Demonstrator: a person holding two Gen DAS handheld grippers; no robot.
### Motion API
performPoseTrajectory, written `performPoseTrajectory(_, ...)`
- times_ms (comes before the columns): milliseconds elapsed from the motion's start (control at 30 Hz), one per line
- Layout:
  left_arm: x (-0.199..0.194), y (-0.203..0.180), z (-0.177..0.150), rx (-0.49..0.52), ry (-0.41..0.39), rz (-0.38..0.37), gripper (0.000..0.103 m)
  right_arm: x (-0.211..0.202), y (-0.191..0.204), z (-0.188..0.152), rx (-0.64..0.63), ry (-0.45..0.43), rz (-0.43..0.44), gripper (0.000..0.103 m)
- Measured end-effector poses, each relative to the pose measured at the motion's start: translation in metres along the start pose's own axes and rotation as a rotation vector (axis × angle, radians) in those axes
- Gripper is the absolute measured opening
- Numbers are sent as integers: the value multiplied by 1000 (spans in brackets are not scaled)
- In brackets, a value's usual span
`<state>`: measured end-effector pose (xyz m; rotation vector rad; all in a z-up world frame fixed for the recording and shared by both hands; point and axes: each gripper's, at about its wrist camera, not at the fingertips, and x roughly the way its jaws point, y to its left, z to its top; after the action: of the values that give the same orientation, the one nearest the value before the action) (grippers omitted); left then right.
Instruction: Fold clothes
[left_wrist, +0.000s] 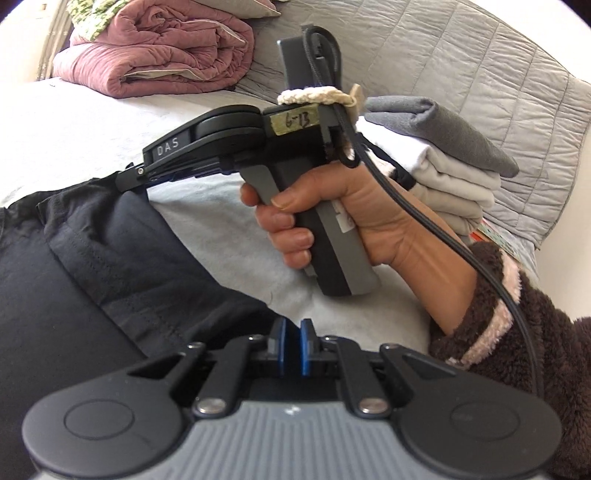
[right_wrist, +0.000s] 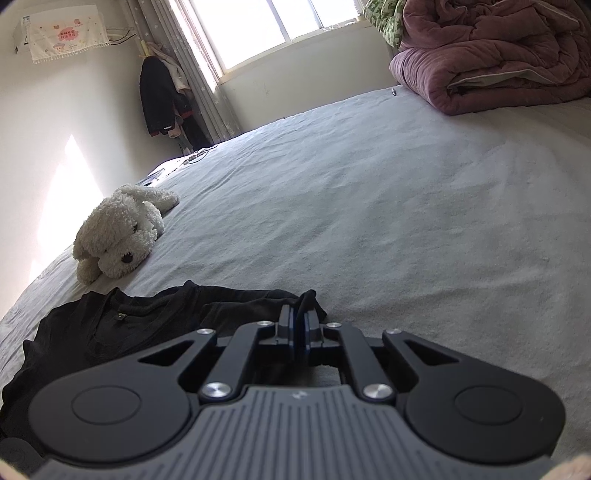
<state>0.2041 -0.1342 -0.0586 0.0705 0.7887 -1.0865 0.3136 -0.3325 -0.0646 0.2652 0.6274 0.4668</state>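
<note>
A black garment (left_wrist: 92, 258) lies on the pale bed sheet (left_wrist: 221, 229), partly folded over itself. In the left wrist view my left gripper (left_wrist: 291, 345) has its blue pads nearly together with a thin gap, at the garment's near edge; whether cloth is between them is unclear. My right gripper (left_wrist: 127, 175), held by a hand, reaches left and pinches the garment's far corner. In the right wrist view my right gripper (right_wrist: 298, 325) is shut on a fold of the black garment (right_wrist: 110, 325), which spreads left with its collar label showing.
A stack of folded grey and white clothes (left_wrist: 443, 162) sits at the right on a grey quilt (left_wrist: 480, 74). A folded pink duvet (left_wrist: 166, 55) lies at the back. A white plush dog (right_wrist: 118, 236) lies on the bed sheet (right_wrist: 406, 203) left.
</note>
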Motion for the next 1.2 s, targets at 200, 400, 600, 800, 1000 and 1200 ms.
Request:
performPoseTrajectory(200, -30, 3, -2, 37, -5, 23, 9, 1, -1, 0, 9, -9, -4, 8)
performPoseTrajectory(400, -38, 24, 6, -71, -171, 30, 9, 2, -1, -1, 13, -12, -8, 8)
performPoseTrajectory(600, -7, 28, 4, -72, -56, 46, 8, 3, -8, -1, 59, -33, -19, 8)
performPoseTrajectory(800, -13, 30, -4, -57, -53, -1, 8, 2, -12, 0, 93, -55, -33, 8)
performPoseTrajectory(1000, -30, 37, -7, -74, -128, -20, 9, -5, -10, 4, 92, -49, -39, 29)
performPoseTrajectory(1200, -3, 37, -6, -100, -80, -15, 9, 5, 1, 1, 72, -4, -5, 19)
